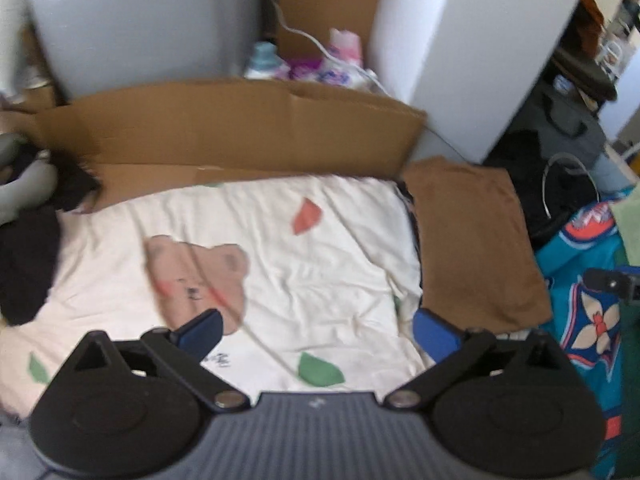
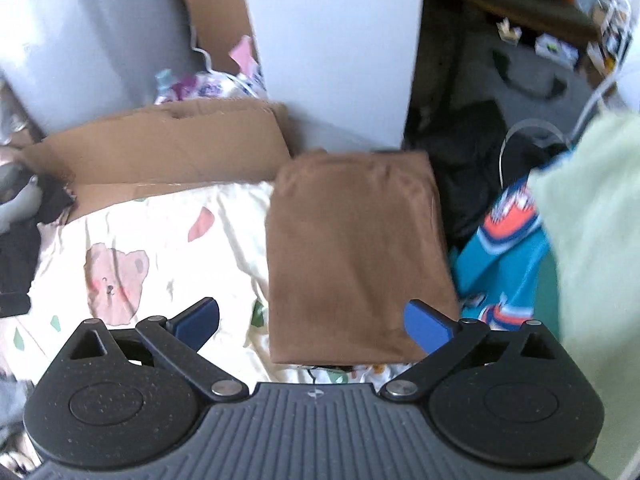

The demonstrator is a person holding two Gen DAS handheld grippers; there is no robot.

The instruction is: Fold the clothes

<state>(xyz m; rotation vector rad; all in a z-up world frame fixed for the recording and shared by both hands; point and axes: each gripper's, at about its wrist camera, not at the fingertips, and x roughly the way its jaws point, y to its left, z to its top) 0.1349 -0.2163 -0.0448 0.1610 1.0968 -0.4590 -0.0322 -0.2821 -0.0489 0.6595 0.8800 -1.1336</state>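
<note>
A folded brown garment (image 2: pixel 352 256) lies flat at the right side of a cream bedsheet (image 2: pixel 224 216) printed with a bear and leaves. In the left wrist view the same brown garment (image 1: pixel 476 248) sits right of the sheet (image 1: pixel 320 264). My left gripper (image 1: pixel 318 332) hangs above the sheet, open, nothing between its blue fingers (image 1: pixel 200 332). My right gripper (image 2: pixel 312 320) is high over the brown garment's near edge, open and empty. A dark pile of clothes (image 1: pixel 28 260) lies at the sheet's left edge.
A cardboard sheet (image 1: pixel 224 128) stands behind the bed. Teal and orange clothing (image 2: pixel 500 248) and a pale green cloth (image 2: pixel 592 240) lie to the right. Bottles and packets (image 1: pixel 312 64) sit behind the cardboard, beside a white panel (image 1: pixel 480 40). A black bag (image 2: pixel 464 176) is far right.
</note>
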